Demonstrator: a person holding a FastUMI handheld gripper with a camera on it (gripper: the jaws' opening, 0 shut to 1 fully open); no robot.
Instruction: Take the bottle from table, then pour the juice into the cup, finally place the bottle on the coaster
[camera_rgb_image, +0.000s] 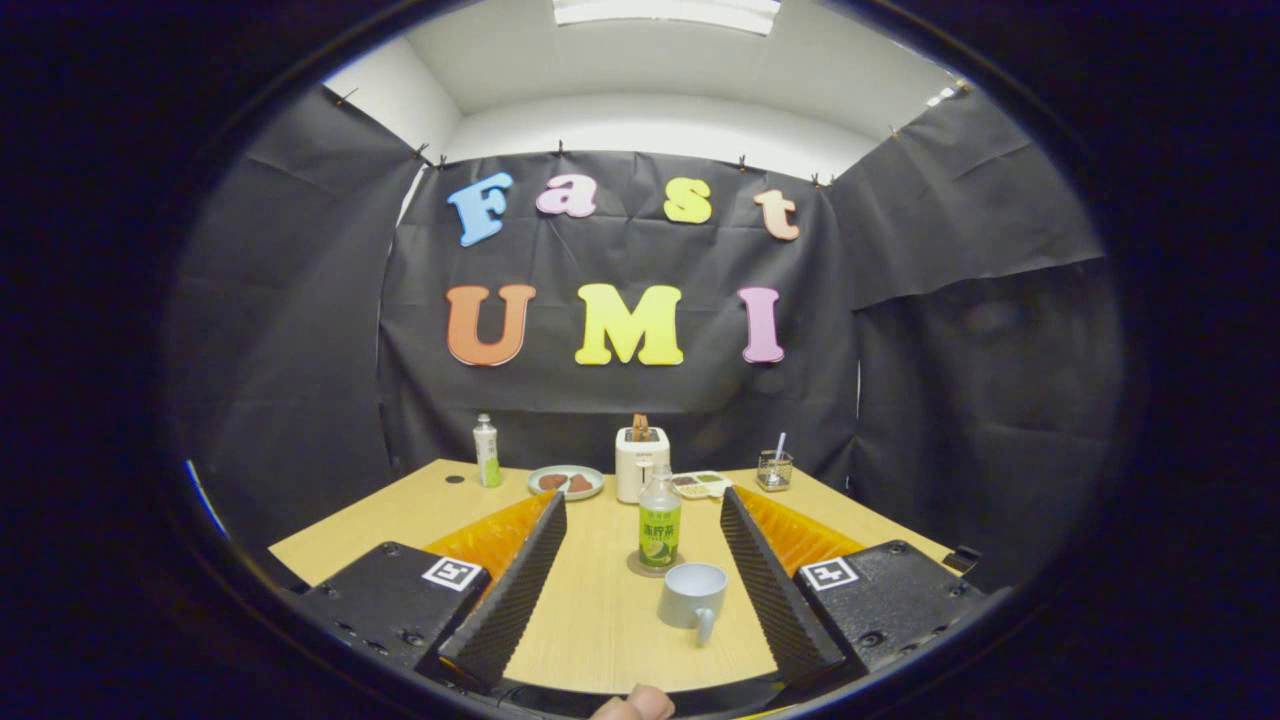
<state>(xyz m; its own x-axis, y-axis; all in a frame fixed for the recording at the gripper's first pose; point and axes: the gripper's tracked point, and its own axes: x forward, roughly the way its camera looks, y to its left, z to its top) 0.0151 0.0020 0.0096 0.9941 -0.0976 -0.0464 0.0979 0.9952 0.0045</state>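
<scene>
Worktop: I see a pale wood-grain worktop (590, 610), matte and flat, running back to the booth's black cloth wall (300, 350).
Room: white ceiling above the cloth, with 1 bright light panel (665, 10) overhead.
Bottle: the clear plastic bottle (660, 522) with a green label stands upright on a round coaster (640, 568), between the fingers and beyond the cup.
Cup: a smooth grey cup (692, 597) sits just in front of the bottle, mouth up, handle towards me.
Back row: a 2nd slim bottle (486, 452), a plate (566, 482) with brown pieces, a white toaster (641, 463), a small sectioned tray (702, 484) and a clear glass (774, 469) holding a straw.
Gripper: my gripper (634, 515) is level and points straight down the worktop, its 2 ribbed fingers spread wide, touching nothing.
Hand: 1 fingertip (634, 706) shows just behind the gripper.
</scene>
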